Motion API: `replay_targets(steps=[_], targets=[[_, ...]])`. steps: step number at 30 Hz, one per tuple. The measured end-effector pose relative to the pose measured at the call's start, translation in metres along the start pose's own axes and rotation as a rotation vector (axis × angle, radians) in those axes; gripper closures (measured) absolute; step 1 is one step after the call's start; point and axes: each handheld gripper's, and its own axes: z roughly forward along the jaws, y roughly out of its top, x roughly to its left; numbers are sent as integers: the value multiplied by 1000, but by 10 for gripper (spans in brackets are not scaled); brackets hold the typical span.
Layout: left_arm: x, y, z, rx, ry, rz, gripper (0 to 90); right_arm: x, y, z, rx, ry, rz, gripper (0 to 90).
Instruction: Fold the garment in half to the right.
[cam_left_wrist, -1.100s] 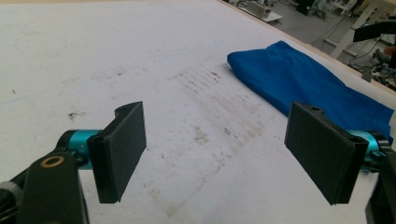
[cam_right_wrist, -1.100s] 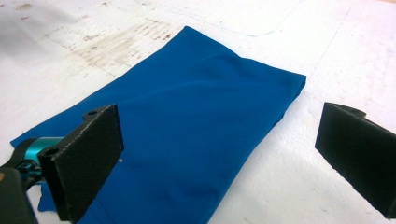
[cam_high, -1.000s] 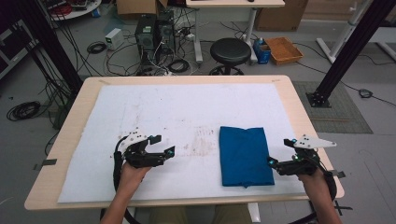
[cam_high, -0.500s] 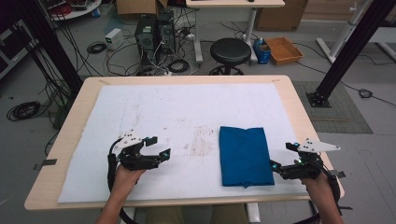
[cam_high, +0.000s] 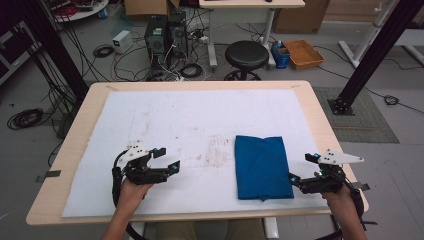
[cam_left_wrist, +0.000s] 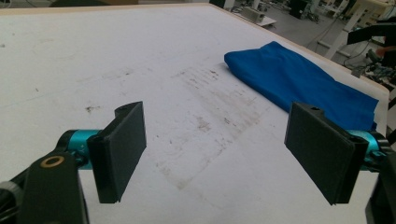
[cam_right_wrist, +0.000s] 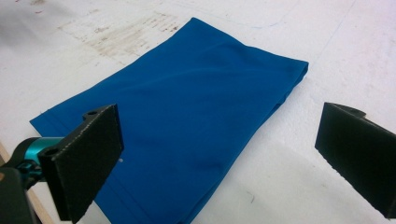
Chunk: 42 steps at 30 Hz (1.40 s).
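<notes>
A folded blue cloth (cam_high: 262, 167) lies flat on the white mat (cam_high: 190, 115), right of the middle and close to the near edge. My left gripper (cam_high: 167, 160) hovers open over the mat's near left, well apart from the cloth, nothing between its jaws. My right gripper (cam_high: 301, 169) stands open just right of the cloth's near right corner, empty as well. The left gripper view has its gripper (cam_left_wrist: 222, 149) wide open above stained mat, the cloth (cam_left_wrist: 299, 84) farther off at the right. In the right gripper view the gripper (cam_right_wrist: 223, 154) is spread over the cloth (cam_right_wrist: 187, 107).
The mat covers most of a wooden table (cam_high: 320, 115). A brownish stain (cam_high: 215, 152) marks the mat left of the cloth. Behind the table stand a black stool (cam_high: 246, 52), computer cases (cam_high: 162, 32) and loose cables on the floor.
Both grippers have drawn back a little toward the near edge, the left also slightly leftward. The cloth lies where it was. Both stay open.
</notes>
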Motion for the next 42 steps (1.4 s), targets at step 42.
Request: replay_targets(steps=[42], targets=[[-2, -3, -5, -9, 12, 5, 207, 4, 2, 1, -16, 5, -10, 3]])
